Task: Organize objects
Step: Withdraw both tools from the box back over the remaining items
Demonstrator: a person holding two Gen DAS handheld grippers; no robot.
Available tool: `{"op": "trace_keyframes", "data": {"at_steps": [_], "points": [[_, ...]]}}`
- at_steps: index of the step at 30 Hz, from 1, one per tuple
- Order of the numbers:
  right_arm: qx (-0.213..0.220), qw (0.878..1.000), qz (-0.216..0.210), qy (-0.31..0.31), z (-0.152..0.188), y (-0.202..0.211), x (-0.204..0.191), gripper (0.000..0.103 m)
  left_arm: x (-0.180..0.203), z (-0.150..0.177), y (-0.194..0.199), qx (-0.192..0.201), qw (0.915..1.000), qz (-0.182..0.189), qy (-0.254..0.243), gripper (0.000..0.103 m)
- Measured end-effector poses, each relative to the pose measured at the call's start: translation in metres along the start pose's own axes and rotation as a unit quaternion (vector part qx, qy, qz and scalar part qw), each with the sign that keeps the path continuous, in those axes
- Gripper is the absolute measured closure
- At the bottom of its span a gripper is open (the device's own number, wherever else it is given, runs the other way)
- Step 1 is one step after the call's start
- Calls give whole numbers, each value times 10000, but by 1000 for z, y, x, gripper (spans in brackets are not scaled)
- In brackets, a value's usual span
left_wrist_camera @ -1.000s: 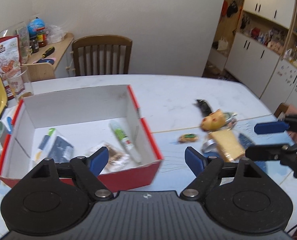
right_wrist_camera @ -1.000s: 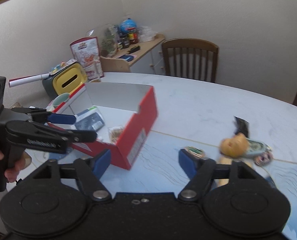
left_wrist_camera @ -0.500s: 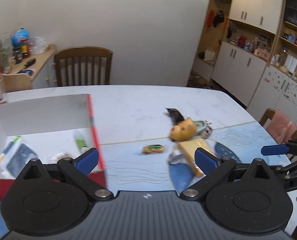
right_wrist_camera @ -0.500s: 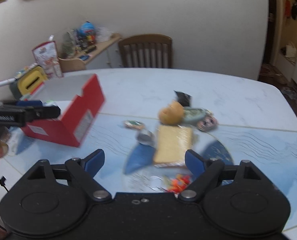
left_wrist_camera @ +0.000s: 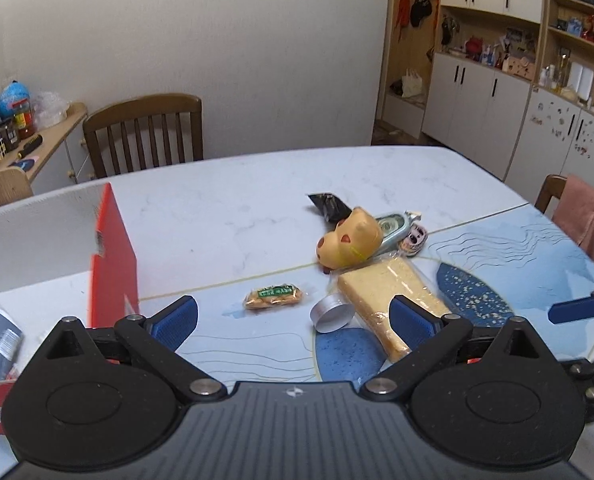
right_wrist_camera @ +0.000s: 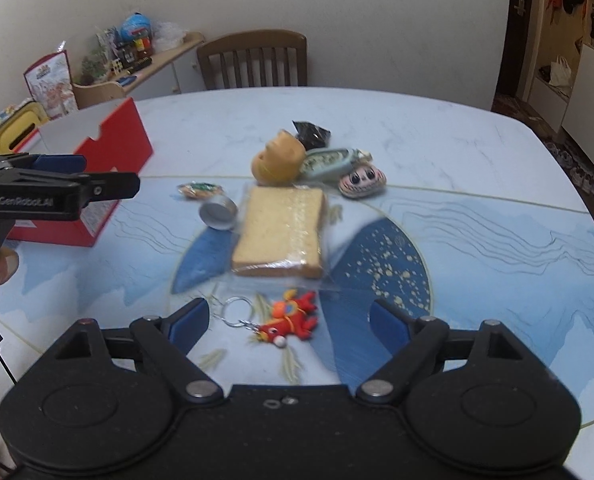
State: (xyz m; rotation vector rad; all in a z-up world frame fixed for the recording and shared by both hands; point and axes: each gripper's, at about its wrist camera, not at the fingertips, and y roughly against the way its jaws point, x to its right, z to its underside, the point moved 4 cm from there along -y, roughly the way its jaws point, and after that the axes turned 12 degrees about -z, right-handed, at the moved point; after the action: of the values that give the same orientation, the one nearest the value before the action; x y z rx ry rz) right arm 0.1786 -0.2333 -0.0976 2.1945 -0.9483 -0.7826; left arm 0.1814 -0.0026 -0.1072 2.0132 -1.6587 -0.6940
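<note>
A red box (left_wrist_camera: 113,264) (right_wrist_camera: 113,152) stands at the table's left with several items inside. Loose items lie mid-table: wrapped bread (left_wrist_camera: 393,300) (right_wrist_camera: 281,232), a silver tin (left_wrist_camera: 333,314) (right_wrist_camera: 218,212), a small snack packet (left_wrist_camera: 273,297) (right_wrist_camera: 199,189), a yellow toy head (left_wrist_camera: 351,240) (right_wrist_camera: 277,156), a green case (right_wrist_camera: 329,162), a face charm (right_wrist_camera: 361,182), a black packet (left_wrist_camera: 329,206) (right_wrist_camera: 311,134) and a red plush keychain (right_wrist_camera: 289,316). My left gripper (left_wrist_camera: 293,320) is open and empty above the tin. My right gripper (right_wrist_camera: 289,324) is open and empty over the keychain.
A wooden chair (left_wrist_camera: 143,136) stands behind the table. A side shelf (left_wrist_camera: 37,136) with jars is at the far left. A chair with a pink towel (left_wrist_camera: 585,220) is at the right. A yellow container (right_wrist_camera: 17,130) sits behind the box.
Both grippers have swung right, away from the red box and toward the loose items mid-table. Both stay open and empty.
</note>
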Motion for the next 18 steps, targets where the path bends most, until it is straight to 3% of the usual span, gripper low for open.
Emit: {"op": "trace_keyframes", "data": {"at_steps": [15, 18], "points": [[-366, 9990, -68, 245, 16, -41, 8, 16, 36, 9, -62, -293, 9992, -190, -168, 1], [-438, 9985, -86, 331, 17, -48, 8, 17, 35, 10, -72, -334, 9991, -243, -18, 1]]}}
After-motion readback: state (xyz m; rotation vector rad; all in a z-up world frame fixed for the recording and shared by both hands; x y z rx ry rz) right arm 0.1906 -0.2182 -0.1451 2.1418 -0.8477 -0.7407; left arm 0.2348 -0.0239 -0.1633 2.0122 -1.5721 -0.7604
